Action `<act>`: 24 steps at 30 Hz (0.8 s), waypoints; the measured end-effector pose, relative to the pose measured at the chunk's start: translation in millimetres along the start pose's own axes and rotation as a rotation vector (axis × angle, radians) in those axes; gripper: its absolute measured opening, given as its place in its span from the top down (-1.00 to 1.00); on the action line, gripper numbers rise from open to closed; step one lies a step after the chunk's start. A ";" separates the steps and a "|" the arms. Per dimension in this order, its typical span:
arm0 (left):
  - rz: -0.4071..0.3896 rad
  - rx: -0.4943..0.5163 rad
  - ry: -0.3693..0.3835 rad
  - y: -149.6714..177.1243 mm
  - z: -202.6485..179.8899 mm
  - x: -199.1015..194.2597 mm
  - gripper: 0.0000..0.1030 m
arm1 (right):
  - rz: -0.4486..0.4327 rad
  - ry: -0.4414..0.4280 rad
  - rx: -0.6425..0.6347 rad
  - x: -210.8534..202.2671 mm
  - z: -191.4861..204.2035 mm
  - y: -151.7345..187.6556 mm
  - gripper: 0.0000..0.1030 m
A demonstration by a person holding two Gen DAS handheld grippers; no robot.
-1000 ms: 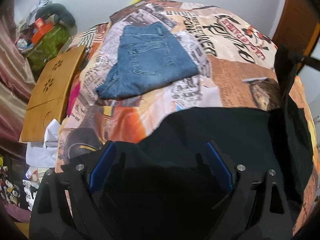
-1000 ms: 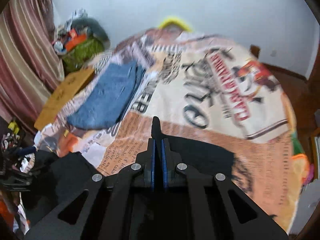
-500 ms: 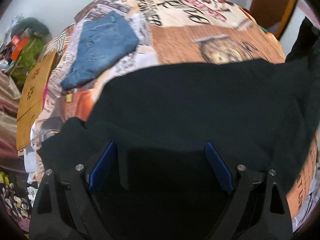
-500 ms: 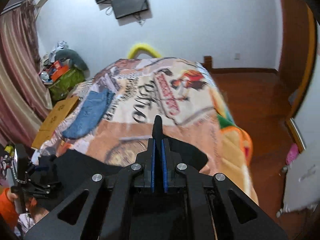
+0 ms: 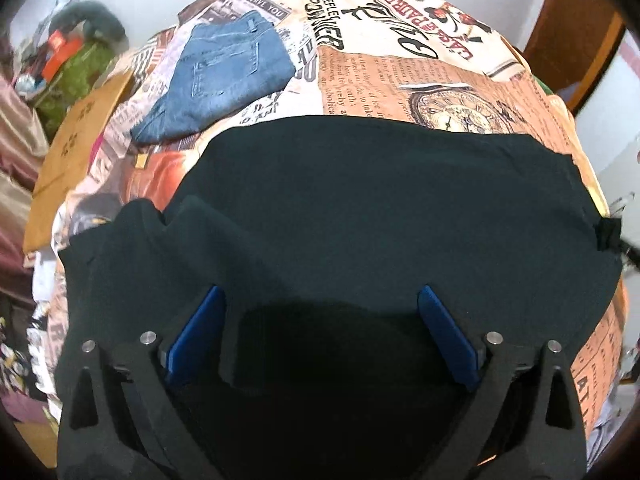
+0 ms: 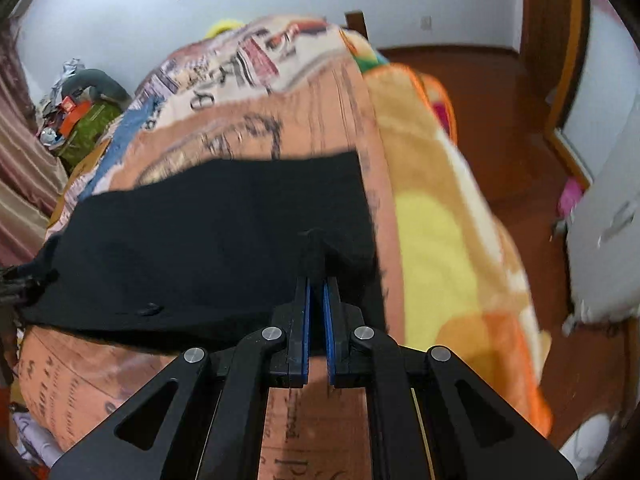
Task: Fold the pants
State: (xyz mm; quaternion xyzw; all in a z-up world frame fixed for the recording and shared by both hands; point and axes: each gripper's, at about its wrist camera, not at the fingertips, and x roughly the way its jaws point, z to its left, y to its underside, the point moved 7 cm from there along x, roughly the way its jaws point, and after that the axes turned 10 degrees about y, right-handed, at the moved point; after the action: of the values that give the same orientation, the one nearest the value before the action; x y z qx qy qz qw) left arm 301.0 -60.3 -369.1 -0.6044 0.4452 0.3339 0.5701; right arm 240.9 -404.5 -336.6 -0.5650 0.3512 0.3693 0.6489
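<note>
Black pants (image 5: 380,208) lie spread across the near part of the printed bedspread (image 5: 400,80). My left gripper (image 5: 320,300) is open, its blue pads wide apart, with the pants' near left end between and over the fingers. My right gripper (image 6: 316,268) is shut on the pants' right end (image 6: 224,240) and holds that edge at the bed's right side. The other gripper shows at the far left of the right wrist view (image 6: 16,284), at the pants' far end.
Folded blue jeans (image 5: 224,80) lie further up the bed on the left. A brown cardboard panel (image 5: 76,152) and a pile of clutter (image 5: 76,64) stand left of the bed. Wooden floor (image 6: 500,120) and a door lie to the right.
The black pants have been pulled out and laid flat across the bed. My right gripper swung right and down to the bed's edge, still shut on the cloth. The left stays open.
</note>
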 end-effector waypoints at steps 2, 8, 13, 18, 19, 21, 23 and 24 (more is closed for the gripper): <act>0.003 -0.003 0.011 0.6 0.2 -0.6 -0.92 | 0.007 0.001 -0.006 0.0 1.2 6.0 0.87; -0.012 0.025 0.020 -2.2 6.0 -13.8 -0.92 | -0.006 0.091 -0.059 -18.7 1.7 -2.4 0.44; -0.129 0.006 -0.003 -12.1 34.7 -51.5 -0.92 | -0.092 0.079 -0.099 -45.6 23.9 -31.8 0.21; -0.255 -0.058 -0.019 -20.9 84.7 -95.2 -0.92 | -0.154 0.021 -0.183 -60.0 80.8 -62.8 0.20; -0.276 -0.069 -0.030 -21.2 96.8 -102.3 -0.92 | -0.165 0.007 -0.206 -60.7 94.9 -68.3 0.17; -0.304 -0.090 -0.062 -20.1 120.9 -112.7 -0.92 | -0.186 -0.022 -0.254 -62.3 124.9 -78.0 0.06; -0.318 -0.113 -0.114 -16.8 151.5 -119.7 -0.92 | -0.201 -0.056 -0.298 -61.0 154.5 -86.5 0.04; -0.317 -0.123 -0.132 -15.1 162.3 -120.7 -0.92 | -0.203 -0.075 -0.322 -59.4 171.2 -90.5 0.04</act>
State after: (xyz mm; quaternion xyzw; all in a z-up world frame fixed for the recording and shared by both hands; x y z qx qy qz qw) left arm 285.8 118.1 -273.8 -0.6774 0.2845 0.3053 0.6058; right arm 298.3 -247.5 -222.2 -0.6800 0.2045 0.3740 0.5966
